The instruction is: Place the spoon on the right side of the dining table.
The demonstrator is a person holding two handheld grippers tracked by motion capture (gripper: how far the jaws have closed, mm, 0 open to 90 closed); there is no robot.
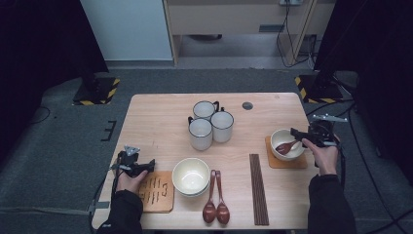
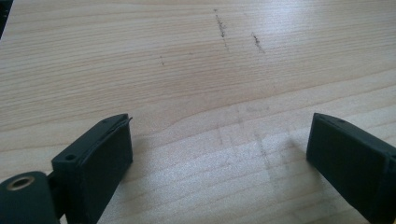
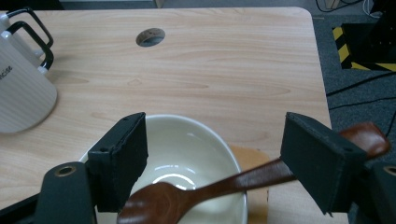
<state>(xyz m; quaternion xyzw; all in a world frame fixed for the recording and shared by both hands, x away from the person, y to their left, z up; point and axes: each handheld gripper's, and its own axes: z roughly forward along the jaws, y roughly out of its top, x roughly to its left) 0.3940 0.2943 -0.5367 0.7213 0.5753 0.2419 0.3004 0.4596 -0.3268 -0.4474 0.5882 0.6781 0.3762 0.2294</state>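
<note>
Glossy reddish-brown wood: the spoon (image 3: 196, 193) lies with its oval head inside the smooth cream bowl (image 3: 196, 149), its slim handle slanting over the rim; the bowl sits on a flat square wooden coaster (image 1: 287, 161) at my right table edge. My right gripper (image 3: 212, 158) hovers over the bowl, its matte black block jaws spread wide on either side of the handle, pads not pressing it. My left gripper (image 2: 219, 154) stands open too, above bare pale wood-grain tabletop (image 2: 196, 70) marked with faint scuffs.
</note>
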